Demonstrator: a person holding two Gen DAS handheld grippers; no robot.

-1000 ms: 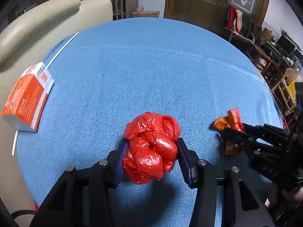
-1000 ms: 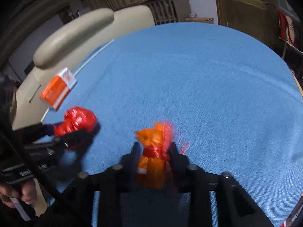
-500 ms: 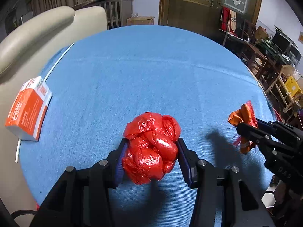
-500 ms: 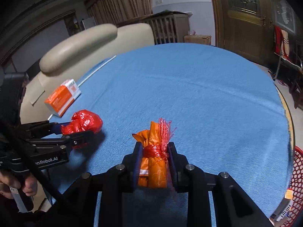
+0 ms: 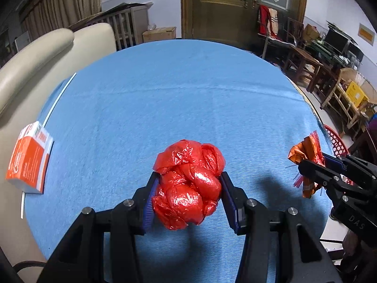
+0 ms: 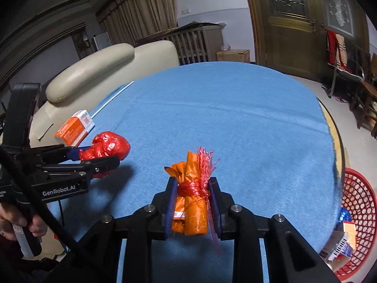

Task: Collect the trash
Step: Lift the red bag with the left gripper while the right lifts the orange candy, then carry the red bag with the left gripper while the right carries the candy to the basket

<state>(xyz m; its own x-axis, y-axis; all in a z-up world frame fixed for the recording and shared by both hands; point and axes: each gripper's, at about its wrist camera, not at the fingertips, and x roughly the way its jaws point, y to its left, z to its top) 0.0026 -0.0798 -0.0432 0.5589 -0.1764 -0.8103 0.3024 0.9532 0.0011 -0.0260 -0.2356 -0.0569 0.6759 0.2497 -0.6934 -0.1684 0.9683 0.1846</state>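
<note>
Reading "GenRobot.AI", the left gripper [image 6: 99, 159] is pinching a red bag [image 5: 188, 186] at lower centre; the right gripper [image 6: 192, 202] is squeezing an orange wrapper [image 6: 192, 202]. Both are hanging higher over the blue cloth [image 5: 188, 99] than before, a red basket [image 6: 358, 214] now showing lower right.

A: Where is the box [image 5: 29, 158]?
B: On the table [image 5: 188, 89], far left of the left gripper [image 5: 188, 197].
A: And the basket [image 6: 355, 214]?
B: Beside the table edge, right of the right gripper [image 6: 192, 204], lower down
</note>
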